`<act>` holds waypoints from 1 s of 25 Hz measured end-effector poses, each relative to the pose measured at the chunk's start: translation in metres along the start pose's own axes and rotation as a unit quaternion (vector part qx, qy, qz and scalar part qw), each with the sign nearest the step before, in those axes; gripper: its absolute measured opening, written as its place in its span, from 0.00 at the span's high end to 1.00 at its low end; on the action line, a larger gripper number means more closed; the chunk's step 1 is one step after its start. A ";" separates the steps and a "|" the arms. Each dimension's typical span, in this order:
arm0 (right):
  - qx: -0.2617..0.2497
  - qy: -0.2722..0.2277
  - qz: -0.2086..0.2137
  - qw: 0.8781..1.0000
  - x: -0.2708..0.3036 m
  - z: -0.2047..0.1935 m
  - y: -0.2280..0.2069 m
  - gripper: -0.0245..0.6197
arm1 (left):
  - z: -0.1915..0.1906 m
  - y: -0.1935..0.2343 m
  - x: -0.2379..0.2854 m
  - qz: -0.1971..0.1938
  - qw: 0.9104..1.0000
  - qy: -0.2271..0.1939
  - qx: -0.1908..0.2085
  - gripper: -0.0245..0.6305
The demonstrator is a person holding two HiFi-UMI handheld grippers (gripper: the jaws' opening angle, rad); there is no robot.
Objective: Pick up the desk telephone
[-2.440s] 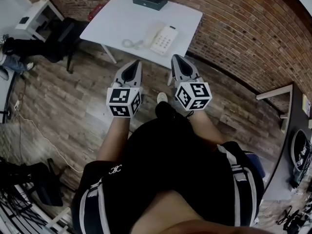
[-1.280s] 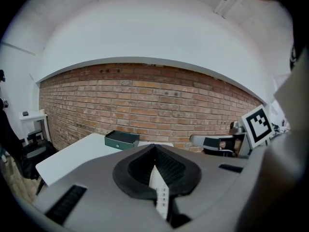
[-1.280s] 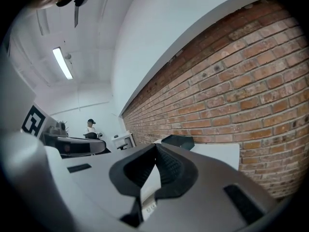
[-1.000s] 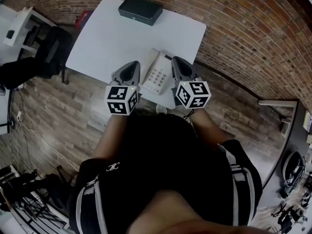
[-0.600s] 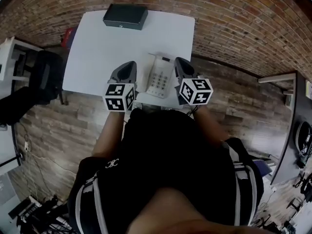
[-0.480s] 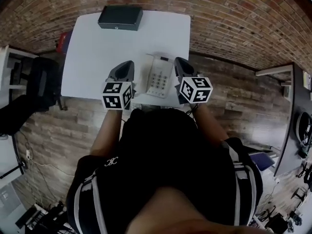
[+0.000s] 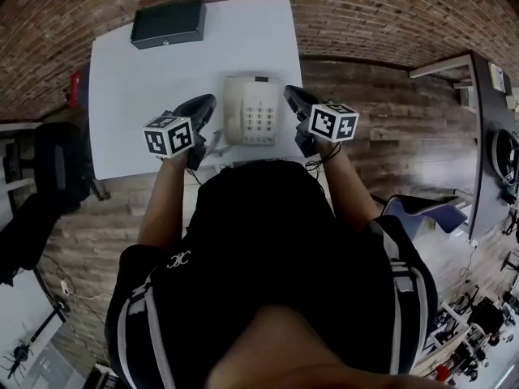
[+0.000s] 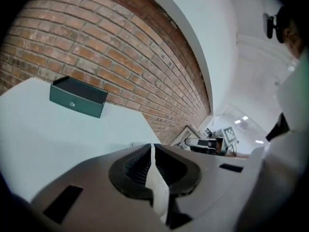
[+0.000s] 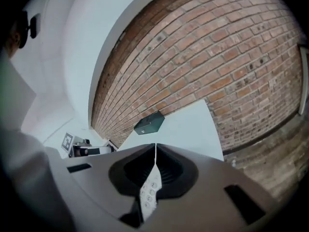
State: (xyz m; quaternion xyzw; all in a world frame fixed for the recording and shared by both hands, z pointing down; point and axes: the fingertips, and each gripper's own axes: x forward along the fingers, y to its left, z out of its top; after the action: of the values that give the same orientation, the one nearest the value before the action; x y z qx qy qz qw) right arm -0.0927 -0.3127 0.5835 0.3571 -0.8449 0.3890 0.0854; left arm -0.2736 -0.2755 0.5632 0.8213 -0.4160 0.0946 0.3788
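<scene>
The cream desk telephone (image 7: 252, 110) lies with its keypad up near the front edge of the white table (image 7: 138, 96). In the head view my left gripper (image 7: 206, 102) hangs just left of the phone and my right gripper (image 7: 289, 94) just right of it, both apart from it. Both are shut with nothing between the jaws. In the left gripper view the left gripper (image 8: 152, 147) has its jaws closed on each other over the table (image 8: 53, 139). In the right gripper view the right gripper (image 9: 155, 147) is closed too, and a strip of the phone's keypad (image 9: 149, 191) shows behind the jaws.
A dark green box (image 7: 168, 23) sits at the table's far left corner, also visible as the box (image 8: 78, 96) and the box (image 9: 148, 123). A brick wall (image 7: 389, 10) runs behind the table. A dark chair (image 7: 53, 164) stands left and another desk (image 7: 478, 112) stands right.
The person has stepped up to the table. Both grippers have come down and now flank the phone, which lay ahead of them before. Both stayed shut.
</scene>
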 end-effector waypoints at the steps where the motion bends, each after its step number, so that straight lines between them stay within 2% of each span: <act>1: 0.016 0.001 0.005 1.000 0.000 -0.003 -0.005 0.96 | -0.004 0.003 0.003 -0.017 1.000 0.005 -0.012 0.96; 2: 0.030 0.000 0.010 0.999 -0.001 -0.006 -0.009 0.96 | -0.010 0.004 0.006 -0.037 0.999 0.013 -0.022 0.92; 4: 0.056 -0.006 0.029 0.998 0.000 -0.013 -0.015 0.95 | -0.024 0.004 0.014 -0.082 0.995 0.039 -0.040 0.69; 5: 0.067 -0.008 0.042 0.997 0.001 -0.015 -0.017 0.90 | -0.030 0.004 0.018 -0.100 0.992 0.052 -0.048 0.61; 7: 0.088 -0.008 0.068 0.994 0.004 -0.020 -0.017 0.74 | -0.040 0.006 0.025 -0.121 0.988 0.066 -0.063 0.56; 9: 0.110 0.000 0.084 0.990 0.007 -0.028 -0.019 0.65 | -0.046 0.009 0.032 -0.135 0.985 0.068 -0.084 0.48; 12: 0.131 0.024 0.090 0.987 0.013 -0.043 -0.025 0.62 | -0.053 0.011 0.042 -0.161 0.977 0.070 -0.117 0.44; 15: 0.146 0.047 0.083 0.985 0.022 -0.057 -0.032 0.61 | -0.064 0.014 0.047 -0.180 0.970 0.089 -0.140 0.43; 22: 0.162 0.102 0.080 0.978 0.037 -0.083 -0.037 0.58 | -0.083 0.020 0.057 -0.183 0.961 0.139 -0.153 0.43; 25: 0.162 0.135 0.090 0.973 0.042 -0.096 -0.034 0.58 | -0.088 0.023 0.063 -0.189 0.955 0.147 -0.174 0.43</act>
State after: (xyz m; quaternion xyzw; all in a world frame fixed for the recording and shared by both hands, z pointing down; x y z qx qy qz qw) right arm -0.1131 -0.2812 0.6875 0.2333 -0.7798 0.5715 0.1042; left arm -0.2365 -0.2607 0.6664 0.7832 -0.2034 0.0669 0.5838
